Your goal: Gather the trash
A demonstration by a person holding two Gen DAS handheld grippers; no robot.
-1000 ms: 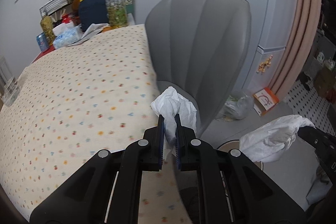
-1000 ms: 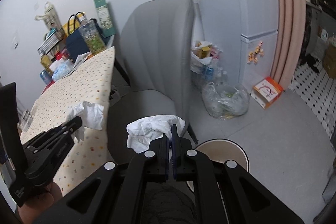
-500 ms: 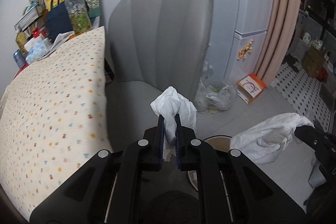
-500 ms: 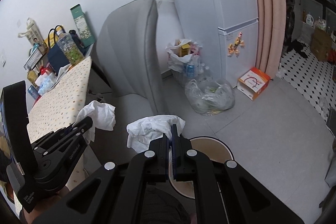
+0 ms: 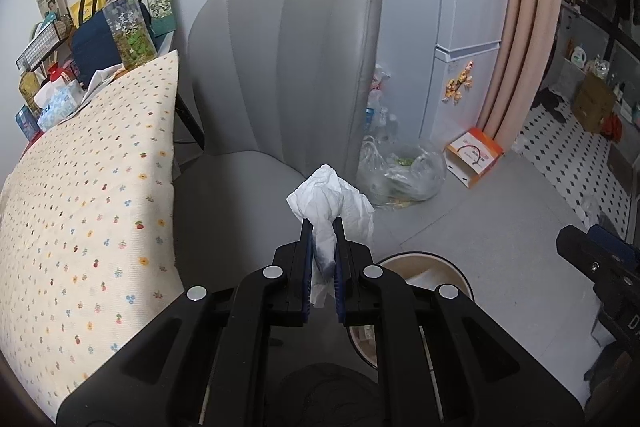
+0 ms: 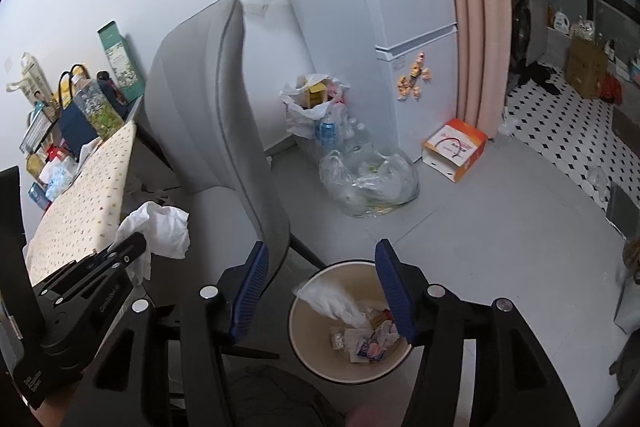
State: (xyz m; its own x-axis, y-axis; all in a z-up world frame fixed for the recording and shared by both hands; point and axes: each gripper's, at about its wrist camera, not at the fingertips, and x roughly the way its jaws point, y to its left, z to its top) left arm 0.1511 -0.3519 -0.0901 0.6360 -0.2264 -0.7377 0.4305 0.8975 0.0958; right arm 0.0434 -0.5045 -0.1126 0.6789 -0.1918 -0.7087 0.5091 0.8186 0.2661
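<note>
Grey floor, tissue (image 6: 334,301) in bin (image 6: 304,343) below just-opened right hand-held gripper (image 6: 320,283), empty.

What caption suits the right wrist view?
Open right gripper above the round beige trash bin, a crumpled white tissue dropping inside.

Grey padded chair (image 5: 288,67), cream tablecloth (image 5: 92,195) dotted with tiny red, blue and yellow flowers. Crumpled tissue (image 5: 328,195) is plain white. Both grippers are black with blue pads (image 6: 252,287). Trash bin (image 6: 308,343) is beige inside, another white tissue (image 6: 336,301) in it. Orange-and-white box (image 6: 456,147) on the pale grey floor (image 6: 500,227), black-and-white diamond tiles (image 6: 560,147) beyond the pink curtain (image 6: 472,7).
</note>
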